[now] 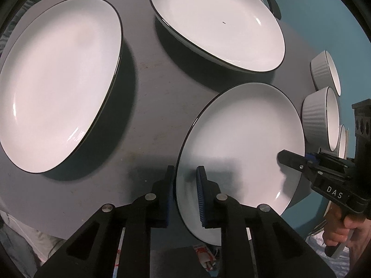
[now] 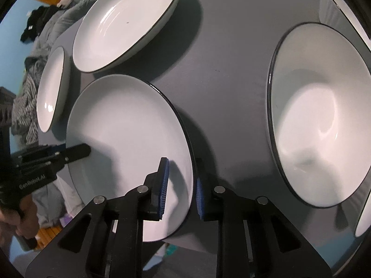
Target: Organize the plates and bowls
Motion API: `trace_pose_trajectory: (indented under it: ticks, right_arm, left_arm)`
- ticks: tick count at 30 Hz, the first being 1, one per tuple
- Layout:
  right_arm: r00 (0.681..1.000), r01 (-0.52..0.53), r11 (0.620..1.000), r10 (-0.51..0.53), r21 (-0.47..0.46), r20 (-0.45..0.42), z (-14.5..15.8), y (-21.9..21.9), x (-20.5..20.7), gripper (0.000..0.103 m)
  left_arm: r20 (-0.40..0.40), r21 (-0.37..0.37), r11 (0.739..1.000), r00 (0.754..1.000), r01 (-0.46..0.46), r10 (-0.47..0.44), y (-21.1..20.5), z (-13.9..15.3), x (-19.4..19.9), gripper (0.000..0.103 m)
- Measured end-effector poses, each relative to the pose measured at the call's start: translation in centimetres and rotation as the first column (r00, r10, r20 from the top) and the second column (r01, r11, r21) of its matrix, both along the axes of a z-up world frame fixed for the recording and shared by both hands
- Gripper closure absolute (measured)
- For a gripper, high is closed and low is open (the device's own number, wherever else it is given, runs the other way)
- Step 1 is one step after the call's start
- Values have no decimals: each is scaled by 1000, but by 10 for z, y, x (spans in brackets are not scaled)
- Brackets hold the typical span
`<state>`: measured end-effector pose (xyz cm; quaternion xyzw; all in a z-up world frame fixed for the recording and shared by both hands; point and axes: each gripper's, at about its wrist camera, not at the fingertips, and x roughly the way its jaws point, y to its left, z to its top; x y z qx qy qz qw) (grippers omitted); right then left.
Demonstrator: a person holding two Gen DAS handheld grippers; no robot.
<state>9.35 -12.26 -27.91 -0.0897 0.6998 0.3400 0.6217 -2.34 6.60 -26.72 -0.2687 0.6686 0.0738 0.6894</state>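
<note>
Two grippers pinch one white plate [image 1: 241,143] by opposite edges at the near edge of a grey table [image 1: 148,120]. The left gripper [image 1: 185,194] has its blue pads closed on the plate's dark-lined rim, one finger under it and one on its face; the right gripper [image 2: 179,188] clamps the far rim the same way, seen in the left wrist view as a black finger lying on the plate's face. The plate overhangs the table's near edge.

Beyond it on the table lie two larger white plates, one to the left [image 1: 58,85] and one further back [image 1: 218,23]. Ribbed white bowls [image 1: 321,120] stand along the right side, and the right wrist view shows one deep bowl [image 2: 317,115] close up. The floor or wall around the table is teal [image 1: 324,23]. Rumpled clothes [image 2: 34,74] are piled past the far side.

A hand [image 1: 343,231] holding the right gripper is cut off by the frame. Further bowls at the right are only slivers.
</note>
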Motion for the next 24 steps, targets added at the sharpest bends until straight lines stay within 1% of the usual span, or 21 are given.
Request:
trace_pose_trajectory:
  ticks: [1,4,7,10,11,16,21,24]
  right_arm:
    - [1000,-6,1000,6,2,1,-2,13,-3,84]
    - [1000,-10,1000,11,10,-8,-3,10,-4,85]
    - [1000,-12,1000,12,7,-19,-4,6,-3,86]
    - [999,-10,1000,9,-4,-42,-9,29,0,86]
    - [999,-13,1000,13,-7,-45,-10,29,0,86]
    - [998,-34,999,34,-12,-54,-7,34,-1,87]
    - [998,-25,1000,25,-3,-60,1,30,3,87]
    - [998,-19,1000,19,-1,-52,9,32,6,87]
  left_arm:
    - [-2,-4,1000,1000,3,-3,0,-2,2,86]
    - [-12,-18,1000,1000,14,-14,8,-3,11,87]
    - [-20,-18,1000,1000,14,-14,16,-2,5,87]
    - [-33,-18,1000,999,10,-11,24,-2,6,87]
    - [-37,-19,1000,999,7,-7,26,-1,4,87]
    - [-42,-18,1000,999,3,-4,41,13,11,87]
    - [-39,-18,1000,999,2,-3,55,25,14,87]
    - [-22,-14,1000,1000,3,-3,66,36,19,87]
